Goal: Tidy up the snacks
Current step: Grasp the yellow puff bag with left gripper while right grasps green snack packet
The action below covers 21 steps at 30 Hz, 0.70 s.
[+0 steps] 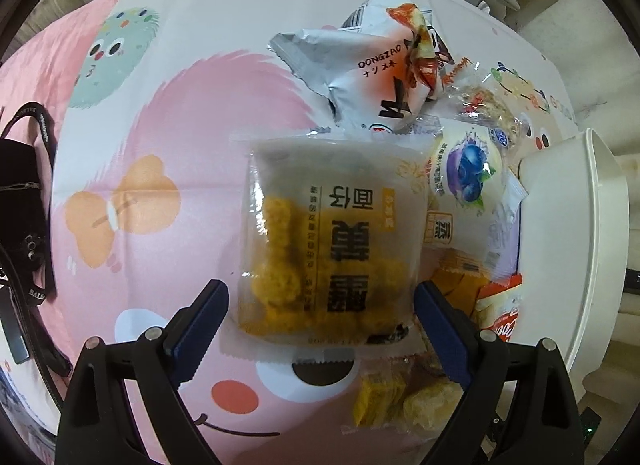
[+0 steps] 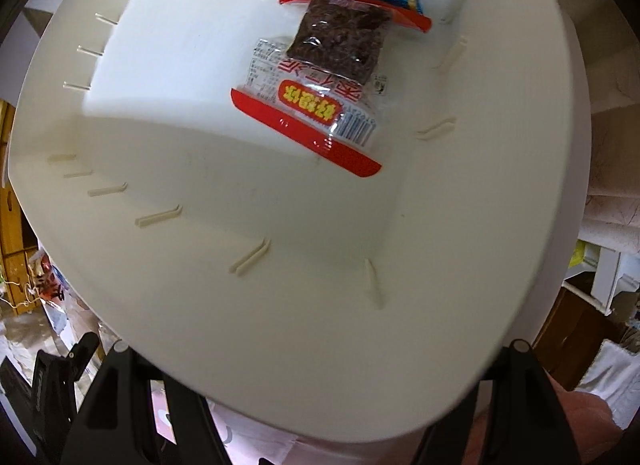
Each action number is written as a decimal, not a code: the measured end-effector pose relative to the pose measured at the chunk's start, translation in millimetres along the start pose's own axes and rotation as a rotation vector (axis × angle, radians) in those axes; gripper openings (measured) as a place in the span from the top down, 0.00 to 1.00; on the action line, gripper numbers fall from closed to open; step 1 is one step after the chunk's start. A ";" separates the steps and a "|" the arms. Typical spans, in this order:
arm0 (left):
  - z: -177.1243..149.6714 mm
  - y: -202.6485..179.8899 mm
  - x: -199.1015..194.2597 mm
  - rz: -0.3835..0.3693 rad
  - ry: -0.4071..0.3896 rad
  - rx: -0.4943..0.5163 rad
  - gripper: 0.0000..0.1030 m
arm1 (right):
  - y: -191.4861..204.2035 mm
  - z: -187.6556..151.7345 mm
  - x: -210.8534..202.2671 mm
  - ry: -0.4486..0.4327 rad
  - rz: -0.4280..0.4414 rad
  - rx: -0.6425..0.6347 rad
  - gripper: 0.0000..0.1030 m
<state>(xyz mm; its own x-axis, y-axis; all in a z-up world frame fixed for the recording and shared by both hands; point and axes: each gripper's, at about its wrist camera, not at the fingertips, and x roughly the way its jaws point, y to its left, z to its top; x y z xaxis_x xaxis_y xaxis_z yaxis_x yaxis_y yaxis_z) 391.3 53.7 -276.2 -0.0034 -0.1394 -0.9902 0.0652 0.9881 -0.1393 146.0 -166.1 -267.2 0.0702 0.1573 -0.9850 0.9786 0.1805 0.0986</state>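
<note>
The left gripper [image 1: 322,317] is hovering with jaws spread wide around a clear packet of yellow snacks [image 1: 332,241] lying on the cartoon-print tabletop [image 1: 168,125], gripping nothing. A white bin [image 2: 240,225] is filling the right wrist view, holding a red-edged packet [image 2: 316,105]; the right gripper's jaws are hidden, so I cannot tell their state.
</note>
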 end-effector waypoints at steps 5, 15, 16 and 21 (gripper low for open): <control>4.5 -6.8 7.1 0.018 -0.017 0.017 0.14 | 4.9 3.7 -0.7 0.004 -0.025 -0.027 0.30; 4.2 -8.7 5.6 0.009 -0.007 0.022 0.26 | 44.0 -9.0 6.4 0.010 -0.053 -0.079 0.41; 3.7 -7.9 4.9 0.011 -0.001 0.023 0.27 | 46.9 -9.7 6.6 0.012 -0.055 -0.084 0.41; -1.5 1.7 2.3 0.012 0.025 0.003 0.27 | 48.5 -12.0 5.5 0.013 -0.065 -0.085 0.50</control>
<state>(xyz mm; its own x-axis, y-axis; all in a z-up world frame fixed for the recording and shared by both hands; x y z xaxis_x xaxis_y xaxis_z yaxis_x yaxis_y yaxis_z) 389.9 55.2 -278.6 -0.0279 -0.1261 -0.9916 0.0684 0.9894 -0.1277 191.5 -144.9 -266.2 0.0042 0.1555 -0.9878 0.9610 0.2724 0.0470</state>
